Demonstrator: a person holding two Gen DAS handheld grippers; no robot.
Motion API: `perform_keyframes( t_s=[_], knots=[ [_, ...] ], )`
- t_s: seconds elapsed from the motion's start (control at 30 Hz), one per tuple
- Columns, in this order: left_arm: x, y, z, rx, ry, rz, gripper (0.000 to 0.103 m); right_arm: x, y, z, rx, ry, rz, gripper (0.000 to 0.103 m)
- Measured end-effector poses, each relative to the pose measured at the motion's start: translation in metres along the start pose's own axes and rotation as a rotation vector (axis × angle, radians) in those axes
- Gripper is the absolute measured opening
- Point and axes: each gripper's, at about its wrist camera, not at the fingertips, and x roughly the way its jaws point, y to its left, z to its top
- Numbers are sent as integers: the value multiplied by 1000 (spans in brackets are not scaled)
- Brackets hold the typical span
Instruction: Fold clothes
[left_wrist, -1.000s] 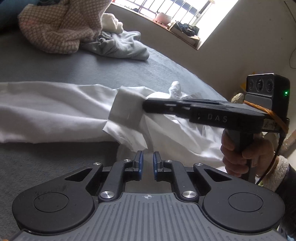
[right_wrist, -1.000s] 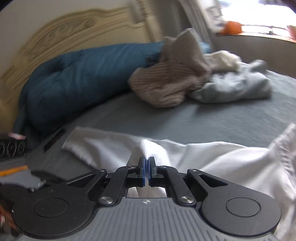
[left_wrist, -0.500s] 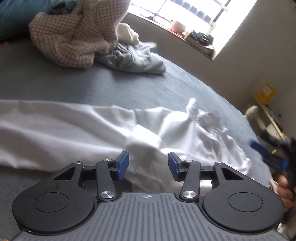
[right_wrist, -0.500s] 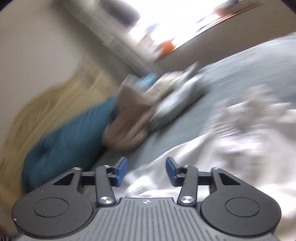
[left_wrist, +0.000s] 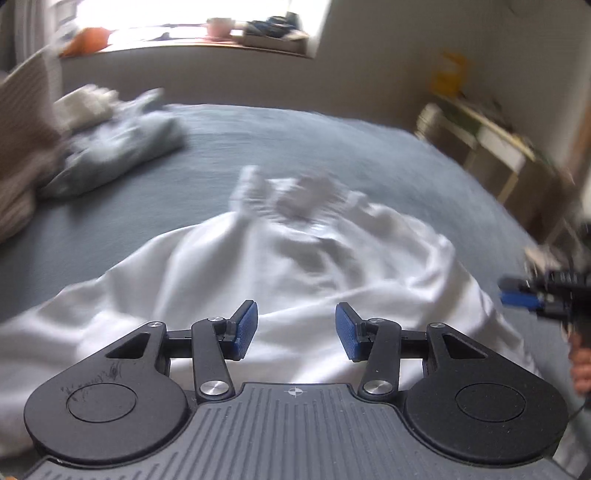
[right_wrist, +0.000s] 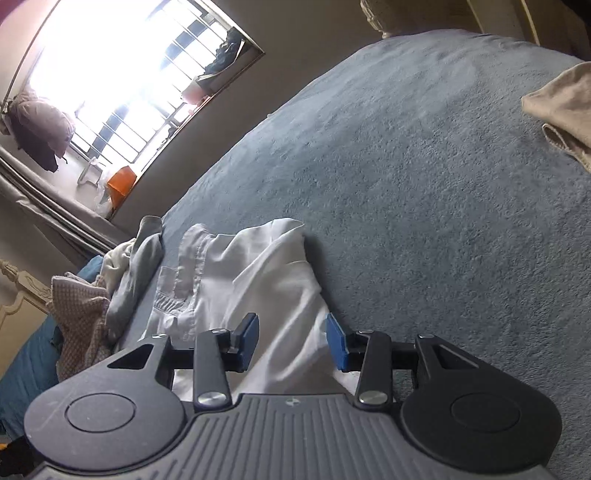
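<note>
Hovering over the white shirt (left_wrist: 295, 266), the left tool (left_wrist: 294, 329) has its blue pads (left_wrist: 244, 328) spread wide with nothing between them; white cloth lies below the gap, and whether the pads touch it cannot be told. The right tool (right_wrist: 291, 341) is likewise spread wide and empty, its pads (right_wrist: 248, 341) straddling the near part of the same shirt (right_wrist: 255, 280) from above.

The shirt is the one white garment spread on the grey-blue bed (right_wrist: 424, 206). In the left wrist view it fills the near and middle ground, rumpled, with a blurred bunched part at its far end. In the right wrist view its far end shows stitched seams and a folded edge, and its right edge lies against bare bed cover.

In the left wrist view the right tool (left_wrist: 524, 293) shows at the right edge, blue tips pointing left, with a hand (left_wrist: 581, 369) below it.

At the far left of the bed lies a heap of three other garments: a pale grey one (right_wrist: 136, 277), a cream one (right_wrist: 114, 262) and a brown checked one (right_wrist: 81, 314), all touching. A single tan cloth (right_wrist: 561, 107) lies at the far right, well apart from the shirt. A blue duvet (right_wrist: 29, 369) sits at the left edge. One barred window (right_wrist: 122, 81) stands beyond the bed.
</note>
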Motion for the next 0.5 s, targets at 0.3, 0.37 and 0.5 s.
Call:
perform_keyframes(
  t_s=[0.3, 0.37, 0.5],
  knots=[
    [73, -83, 16, 288, 62, -43, 54, 12, 12, -1, -335, -14, -114, 44],
    [87, -97, 20, 322, 62, -46, 57, 18, 8, -1, -334, 14, -96, 45],
    [117, -124, 28, 391, 61, -52, 59, 27, -5, 0, -295, 59, -59, 45]
  ],
)
